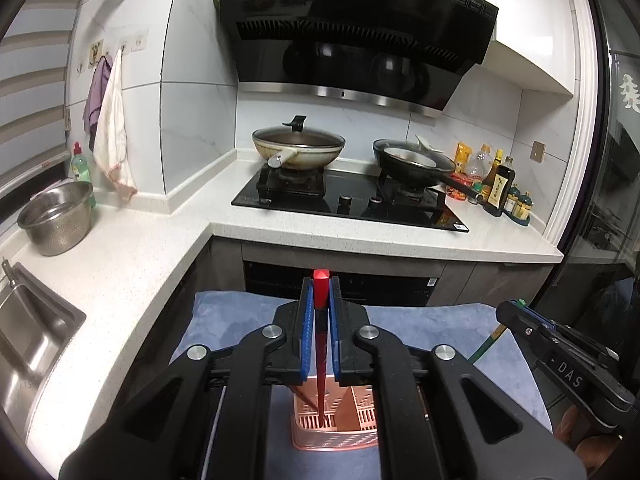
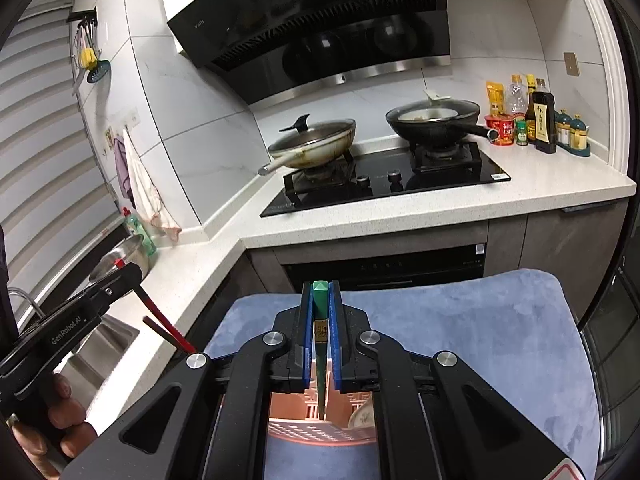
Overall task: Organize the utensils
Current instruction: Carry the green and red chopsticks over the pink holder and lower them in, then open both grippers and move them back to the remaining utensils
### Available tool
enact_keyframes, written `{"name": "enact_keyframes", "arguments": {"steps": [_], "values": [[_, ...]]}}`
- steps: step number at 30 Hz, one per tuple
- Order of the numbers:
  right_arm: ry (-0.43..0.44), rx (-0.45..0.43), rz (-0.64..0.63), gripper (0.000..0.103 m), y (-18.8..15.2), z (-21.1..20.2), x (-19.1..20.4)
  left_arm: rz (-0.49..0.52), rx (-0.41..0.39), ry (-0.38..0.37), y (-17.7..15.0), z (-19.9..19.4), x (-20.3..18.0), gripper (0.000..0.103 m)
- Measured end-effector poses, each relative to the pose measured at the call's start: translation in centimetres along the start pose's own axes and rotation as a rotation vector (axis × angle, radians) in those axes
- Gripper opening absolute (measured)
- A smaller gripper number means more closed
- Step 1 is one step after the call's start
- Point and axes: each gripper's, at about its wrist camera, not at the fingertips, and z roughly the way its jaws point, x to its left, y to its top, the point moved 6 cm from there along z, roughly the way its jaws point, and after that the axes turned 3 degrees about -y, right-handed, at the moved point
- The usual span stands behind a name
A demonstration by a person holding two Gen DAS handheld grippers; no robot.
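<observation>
A: I'm clamping my left gripper (image 1: 320,300) on the red chopstick (image 1: 321,292), tip angling into the pink utensil basket (image 1: 334,438) so it drops upright.

B: Right gripper (image 2: 320,308) is pinching the green chopstick (image 2: 320,300) likewise, over the blue mat's (image 2: 500,340) near edge.

Bright, even indoor light from overhead, cool white on tiles and worktop (image 1: 360,236). Strong fisheye bending: straight walls and blinds (image 2: 44,152) bowed, black corners all around. Glossy glare on the hood (image 1: 352,40) far ahead of the claw, with round pan reflections in its glass. Soft shadow under the worktop edge. Sharp in the middle; slightly soft close below the claw, around the pink basket (image 1: 336,428).
</observation>
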Motion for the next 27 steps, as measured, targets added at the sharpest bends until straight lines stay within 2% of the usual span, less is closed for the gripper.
{"name": "enact_keyframes", "arguments": {"steps": [5, 6, 8, 9, 10, 19, 27], "values": [[-0.018, 0.013, -0.001, 0.008, -0.6, 0.4, -0.2, -0.028, 0.019, -0.016, -0.7, 0.3, 0.5, 0.008], [-0.027, 0.007, 0.000, 0.011, -0.7, 0.3, -0.3, -0.032, 0.017, -0.018, -0.8, 0.3, 0.6, 0.009], [-0.034, 0.009, -0.002, 0.015, -0.8, 0.3, -0.5, -0.029, 0.014, 0.000, -0.9, 0.1, 0.9, 0.027], [-0.037, 0.008, -0.001, 0.016, -0.9, 0.2, -0.6, -0.030, 0.011, 0.011, -1.0, 0.1, 1.0, 0.043], [-0.038, 0.008, 0.001, 0.018, -0.9, 0.0, -0.7, -0.032, -0.001, 0.019, -1.0, -0.3, 1.1, 0.047], [-0.055, -0.020, -0.014, 0.030, -1.1, -2.6, -0.8, -0.026, -0.008, 0.046, -1.6, -2.3, 1.6, 0.047], [-0.044, -0.002, -0.029, 0.031, -3.6, -5.7, -0.5, -0.025, 0.016, 0.062, -3.9, -4.8, 1.9, 0.047]]}}
